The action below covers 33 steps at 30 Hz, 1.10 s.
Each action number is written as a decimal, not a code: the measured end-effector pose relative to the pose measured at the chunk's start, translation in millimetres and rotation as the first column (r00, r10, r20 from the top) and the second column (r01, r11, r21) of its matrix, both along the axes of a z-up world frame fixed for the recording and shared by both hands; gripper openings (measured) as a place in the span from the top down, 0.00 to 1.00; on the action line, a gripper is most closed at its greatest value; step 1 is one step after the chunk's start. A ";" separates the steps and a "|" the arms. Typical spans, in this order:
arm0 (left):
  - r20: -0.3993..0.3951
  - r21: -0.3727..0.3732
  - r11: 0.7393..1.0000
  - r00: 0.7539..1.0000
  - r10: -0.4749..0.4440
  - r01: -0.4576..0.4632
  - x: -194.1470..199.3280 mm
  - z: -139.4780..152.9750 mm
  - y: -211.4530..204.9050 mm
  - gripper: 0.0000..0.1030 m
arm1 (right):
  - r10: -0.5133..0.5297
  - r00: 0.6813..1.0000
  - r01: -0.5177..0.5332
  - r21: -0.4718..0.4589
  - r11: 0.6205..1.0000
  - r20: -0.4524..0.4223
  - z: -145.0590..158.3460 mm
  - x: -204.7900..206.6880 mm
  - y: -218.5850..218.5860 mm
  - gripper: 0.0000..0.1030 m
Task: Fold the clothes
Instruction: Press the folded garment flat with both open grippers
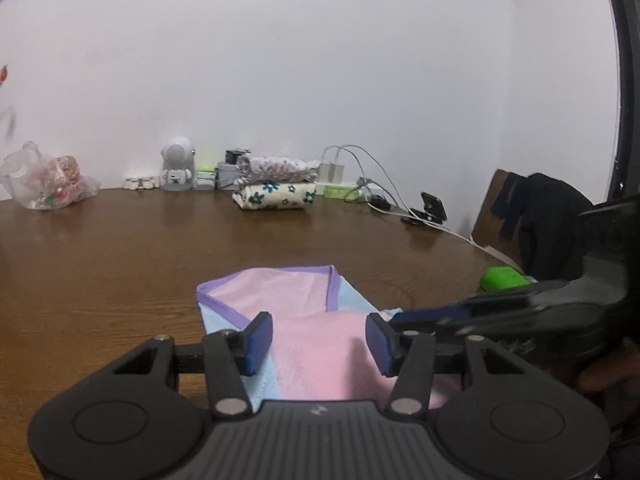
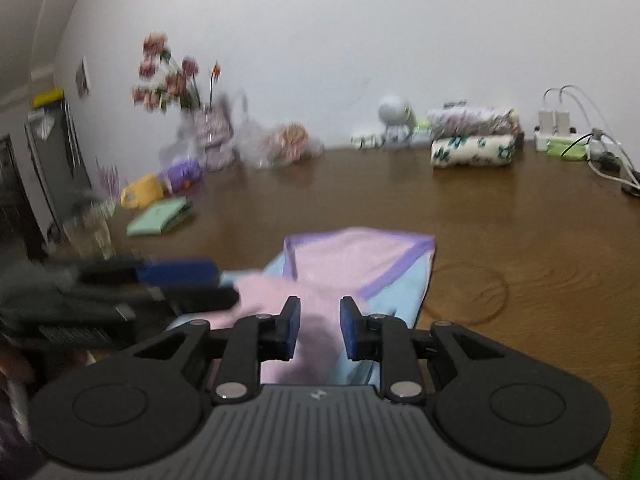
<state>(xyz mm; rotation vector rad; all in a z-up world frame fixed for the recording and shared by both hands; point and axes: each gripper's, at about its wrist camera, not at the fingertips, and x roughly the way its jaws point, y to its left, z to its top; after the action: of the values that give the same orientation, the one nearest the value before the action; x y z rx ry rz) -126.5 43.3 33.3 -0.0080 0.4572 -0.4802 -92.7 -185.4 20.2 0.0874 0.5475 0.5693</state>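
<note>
A small garment (image 1: 280, 296) in pink and light blue with purple trim lies partly folded on the brown wooden table (image 1: 120, 248). My left gripper (image 1: 320, 344) hovers open over its near pink fold, with nothing between the blue pads. My right gripper (image 2: 320, 328) is also open just above the same garment (image 2: 360, 264). In the left wrist view the right gripper's fingers (image 1: 440, 314) reach in from the right. In the right wrist view the left gripper's fingers (image 2: 180, 276) reach in from the left, blurred.
Folded floral clothes (image 1: 276, 184) are stacked at the back by the wall, next to a white robot figure (image 1: 176, 164), chargers and cables (image 1: 360, 184). A plastic bag (image 1: 44, 180), flowers (image 2: 172, 76), a yellow mug (image 2: 140, 196) and a green book (image 2: 160, 216) sit left. A green object (image 1: 502, 278) lies right.
</note>
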 end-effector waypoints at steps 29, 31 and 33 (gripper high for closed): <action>-0.172 -0.033 0.999 0.985 0.032 -0.038 32.4 -21.8 13.8 0.65 | -0.090 0.993 0.093 0.031 0.995 -0.078 -19.3 10.4 -13.0 0.72; -0.168 -0.009 1.000 0.985 0.024 -0.026 30.8 -25.5 7.6 0.67 | -0.088 0.993 0.090 0.022 0.996 -0.084 -25.2 13.1 -9.0 0.77; -0.162 -0.023 0.999 0.987 0.027 -0.031 31.4 -22.0 11.4 0.62 | -0.089 0.993 0.089 0.002 0.996 -0.084 -21.8 13.9 -6.9 0.76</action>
<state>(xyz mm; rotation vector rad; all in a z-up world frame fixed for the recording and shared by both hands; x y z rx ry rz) -95.1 54.8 11.4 -0.0782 0.6089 -0.4584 -78.7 -192.3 -1.6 0.1409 0.6203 0.4821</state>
